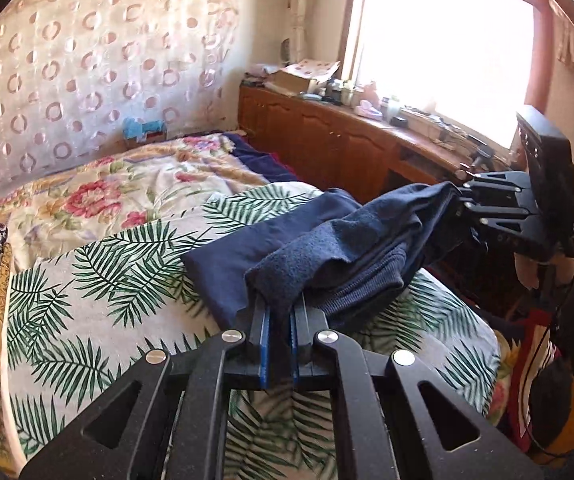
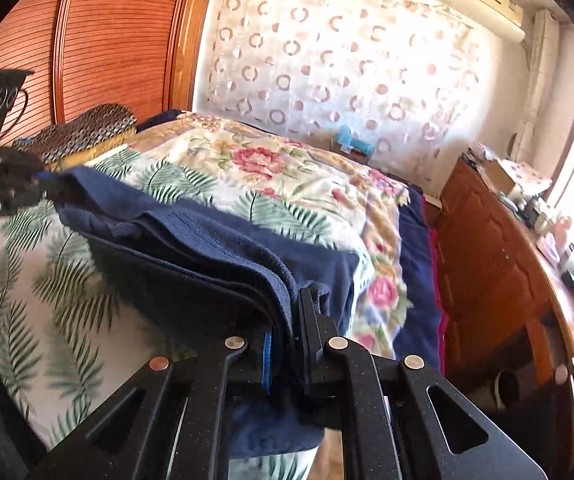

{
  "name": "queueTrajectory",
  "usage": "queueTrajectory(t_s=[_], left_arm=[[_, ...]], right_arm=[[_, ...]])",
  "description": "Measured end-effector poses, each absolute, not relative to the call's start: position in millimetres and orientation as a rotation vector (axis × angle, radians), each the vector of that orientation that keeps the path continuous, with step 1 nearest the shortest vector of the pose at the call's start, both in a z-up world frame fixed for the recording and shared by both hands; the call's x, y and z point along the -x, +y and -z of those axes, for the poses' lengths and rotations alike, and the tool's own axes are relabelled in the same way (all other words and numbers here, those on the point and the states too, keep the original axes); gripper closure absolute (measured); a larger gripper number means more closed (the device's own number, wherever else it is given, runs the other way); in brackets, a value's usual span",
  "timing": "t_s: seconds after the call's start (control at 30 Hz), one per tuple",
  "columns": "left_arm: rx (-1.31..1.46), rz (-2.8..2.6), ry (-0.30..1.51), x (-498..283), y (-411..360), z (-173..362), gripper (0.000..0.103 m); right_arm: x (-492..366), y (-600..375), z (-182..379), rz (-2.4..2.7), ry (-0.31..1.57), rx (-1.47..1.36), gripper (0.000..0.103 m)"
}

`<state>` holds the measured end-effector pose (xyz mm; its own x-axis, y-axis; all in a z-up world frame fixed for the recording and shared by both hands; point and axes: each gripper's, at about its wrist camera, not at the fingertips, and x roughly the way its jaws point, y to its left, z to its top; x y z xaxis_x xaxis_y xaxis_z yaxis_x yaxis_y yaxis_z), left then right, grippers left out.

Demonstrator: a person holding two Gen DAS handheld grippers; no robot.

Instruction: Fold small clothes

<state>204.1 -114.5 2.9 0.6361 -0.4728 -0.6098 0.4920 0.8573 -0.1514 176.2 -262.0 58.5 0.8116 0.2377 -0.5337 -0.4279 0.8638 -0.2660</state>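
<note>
A navy blue garment (image 1: 327, 248) is lifted off the palm-leaf sheet (image 1: 99, 280) of the bed, stretched between both grippers. My left gripper (image 1: 281, 312) is shut on one corner of its fleecy edge, the cloth pinched between the blue pads. At the right of the left wrist view, my right gripper (image 1: 461, 204) clamps the far end of the garment. In the right wrist view the navy garment (image 2: 191, 256) hangs in folded layers from my right gripper (image 2: 287, 320), which is shut on it. The left gripper (image 2: 43, 184) holds the other end at the far left.
A floral quilt (image 1: 127, 188) covers the far part of the bed. A wooden cabinet (image 1: 347, 140) with clutter on top runs along under the window (image 1: 439, 40). A patterned curtain (image 2: 327, 64) and a wooden slatted panel (image 2: 107, 40) stand behind the bed.
</note>
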Motion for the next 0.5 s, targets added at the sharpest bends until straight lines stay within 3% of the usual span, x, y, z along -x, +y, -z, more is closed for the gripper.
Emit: queueTrajectory(t_s=[0.17, 0.27, 0.33, 0.4, 0.47, 0.5], left_arm=[[-0.008, 0.535, 0.737, -235.2, -111.9, 11.4, 0.095], [-0.008, 0.523, 0.756, -248.4, -110.8, 15.6, 0.09], [-0.015, 0.511, 0.752, -254.0, -108.9, 15.2, 0.081], [-0.011, 0.506, 0.74, -259.2, -104.5, 13.5, 0.06], [0.011, 0.51, 0.734, -263.0, -98.3, 12.8, 0.034], [0.022, 0.509, 0.734, -265.6, -94.9, 13.1, 0.027]], right_arm=[[-228.0, -256.1, -39.0, -0.374, 0.553, 0.382, 0.093], [-248.2, -249.7, -36.2, -0.384, 0.575, 0.375, 0.093], [-260.2, -252.8, -39.7, -0.392, 0.587, 0.369, 0.093], [-267.7, -253.7, -39.2, -0.397, 0.6, 0.37, 0.093], [-279.7, -252.6, -37.4, -0.404, 0.61, 0.371, 0.093], [-283.5, -252.7, -39.3, -0.408, 0.609, 0.371, 0.093]])
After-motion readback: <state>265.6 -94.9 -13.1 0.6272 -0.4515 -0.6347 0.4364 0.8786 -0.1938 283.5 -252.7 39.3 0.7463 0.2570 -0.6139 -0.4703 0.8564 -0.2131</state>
